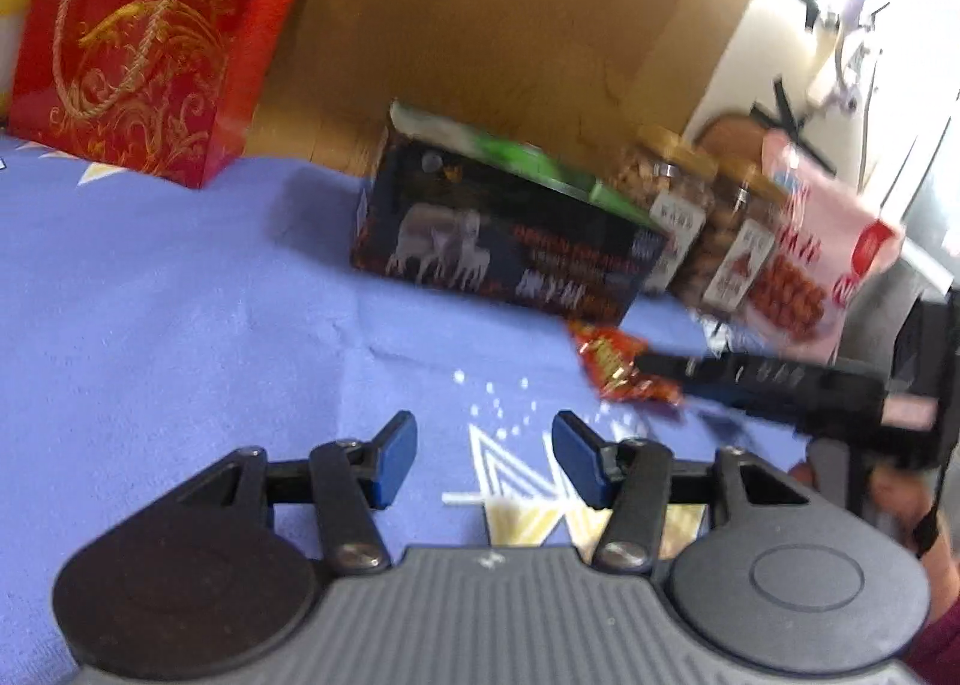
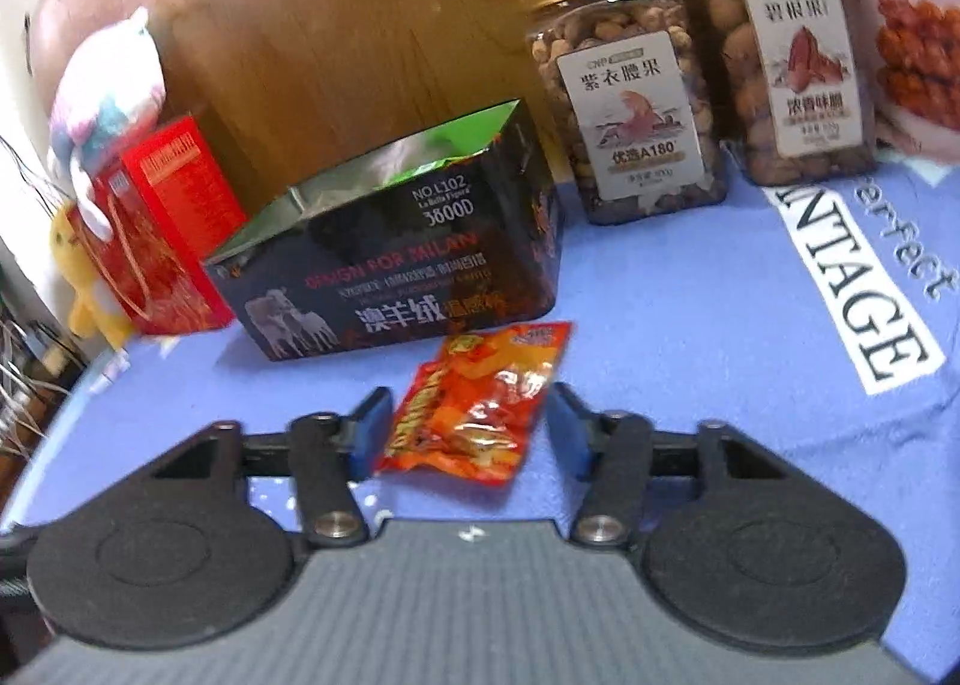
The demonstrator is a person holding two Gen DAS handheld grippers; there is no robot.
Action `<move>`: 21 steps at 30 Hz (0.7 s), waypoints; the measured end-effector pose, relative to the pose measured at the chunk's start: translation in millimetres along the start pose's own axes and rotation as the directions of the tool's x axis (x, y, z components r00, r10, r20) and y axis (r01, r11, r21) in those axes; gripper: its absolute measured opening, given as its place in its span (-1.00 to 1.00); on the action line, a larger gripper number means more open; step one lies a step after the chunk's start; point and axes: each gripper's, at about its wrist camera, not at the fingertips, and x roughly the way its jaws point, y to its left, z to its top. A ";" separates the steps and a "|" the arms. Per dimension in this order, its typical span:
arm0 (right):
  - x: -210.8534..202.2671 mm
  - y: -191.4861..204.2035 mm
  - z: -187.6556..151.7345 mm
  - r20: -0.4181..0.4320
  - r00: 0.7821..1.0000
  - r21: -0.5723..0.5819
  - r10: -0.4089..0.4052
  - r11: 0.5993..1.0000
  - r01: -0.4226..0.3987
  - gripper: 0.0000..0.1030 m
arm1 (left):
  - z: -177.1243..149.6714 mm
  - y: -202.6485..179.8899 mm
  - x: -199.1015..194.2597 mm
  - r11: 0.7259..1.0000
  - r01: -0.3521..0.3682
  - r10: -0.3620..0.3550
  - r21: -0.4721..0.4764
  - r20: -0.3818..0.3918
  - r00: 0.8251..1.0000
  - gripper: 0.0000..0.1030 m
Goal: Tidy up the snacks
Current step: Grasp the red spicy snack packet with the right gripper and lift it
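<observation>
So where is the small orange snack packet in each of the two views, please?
Left wrist: orange snack packet at right of centre, in front of the black box's right end.
Right wrist: lower centre, between the open jaws of the right gripper.
Shared landmark: the black box.

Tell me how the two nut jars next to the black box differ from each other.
The left jar has a label picturing a pale curled nut, while the right jar has a label picturing a reddish-brown pointed nut. The left jar's nuts look lighter and speckled; the right jar's look darker brown. The left jar stands nearer the black box; the right jar sits beside the pink snack bag. Both are clear, upright, gold-lidded and full.
</observation>
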 end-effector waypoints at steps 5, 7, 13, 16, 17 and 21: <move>-9.3 -4.1 -7.0 -0.018 0.997 0.003 0.070 0.998 -0.070 -0.88 | 0.8 3.3 1.2 1.000 0.009 -0.009 -0.015 -0.001 1.000 0.03; -14.4 -1.2 -11.8 -0.029 0.994 -0.006 0.104 0.995 -0.104 -0.95 | 1.0 4.3 0.6 1.000 0.015 -0.015 -0.020 0.000 1.000 0.03; -36.5 18.5 -34.7 -0.072 0.961 -0.064 0.269 0.960 -0.273 -0.95 | 0.7 7.8 -0.3 0.999 0.027 -0.027 -0.039 0.003 1.000 0.03; -44.4 11.6 -32.5 -0.026 0.962 -0.030 0.271 0.962 -0.272 -0.86 | 0.8 9.1 -0.9 0.998 0.030 -0.030 -0.047 0.004 1.000 0.03; -43.9 6.7 -29.0 -0.008 0.969 -0.002 0.249 0.969 -0.249 -0.86 | 0.9 9.1 -1.2 0.998 0.031 -0.031 -0.048 0.005 1.000 0.03; -35.2 -22.8 -9.8 0.021 0.985 0.134 0.170 0.976 -0.171 -0.72 | 0.7 7.8 -2.2 0.998 0.041 -0.040 -0.041 0.011 0.999 0.03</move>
